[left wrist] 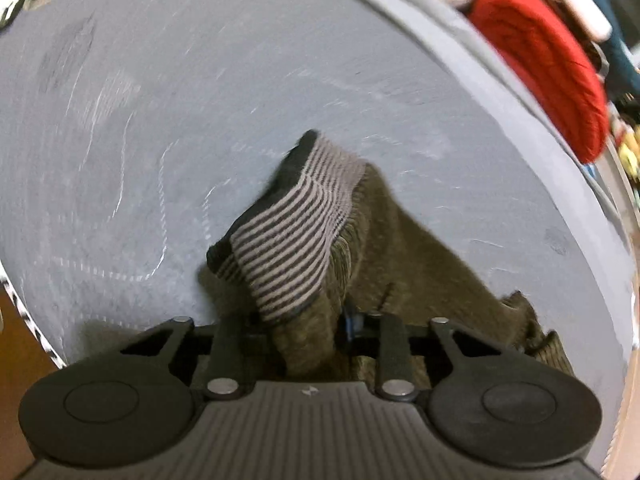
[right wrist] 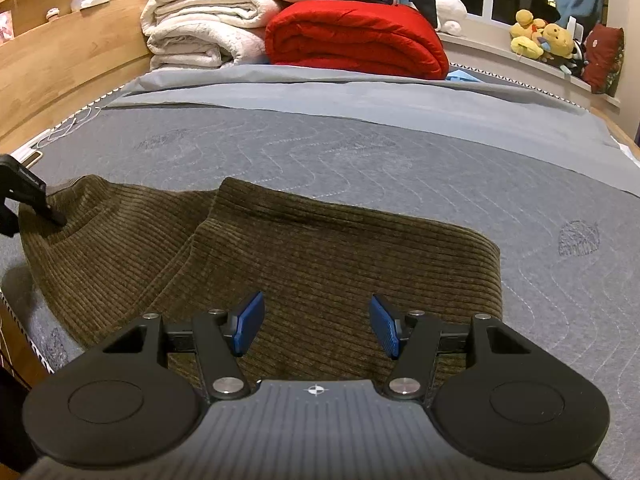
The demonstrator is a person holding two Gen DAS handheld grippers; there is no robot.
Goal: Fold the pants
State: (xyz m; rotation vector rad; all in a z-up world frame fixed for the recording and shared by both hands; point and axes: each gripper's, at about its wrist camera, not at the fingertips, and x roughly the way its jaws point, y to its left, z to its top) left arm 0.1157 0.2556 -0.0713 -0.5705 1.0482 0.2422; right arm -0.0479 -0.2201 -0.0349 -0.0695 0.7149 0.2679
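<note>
While the pants (right wrist: 304,256) lie flat across the near part of the bed (right wrist: 360,160), their long axis runs left to right in the right wrist view, olive corduroy, ribs parallel to that axis. One end is bunched and raised at the far left; the other end stops at a straight edge on the right.

Left fingers (left wrist: 312,336): narrowed onto a fold of corduroy at that left end, cloth pinched between them. A striped lining (left wrist: 288,236) is turned outward just beyond the grip. From the right wrist view the same fingers enter at the left edge and bite into the raised hump.

Right fingers (right wrist: 316,326): blue pads wide apart, nothing between them, poised above the pants' near edge, roughly mid-length, cloth directly under and ahead.

Judgement: left hand owns the end; right hand is nearer the middle and the free right end, so any fold along the long axis depends on the right one taking cloth next.
</note>
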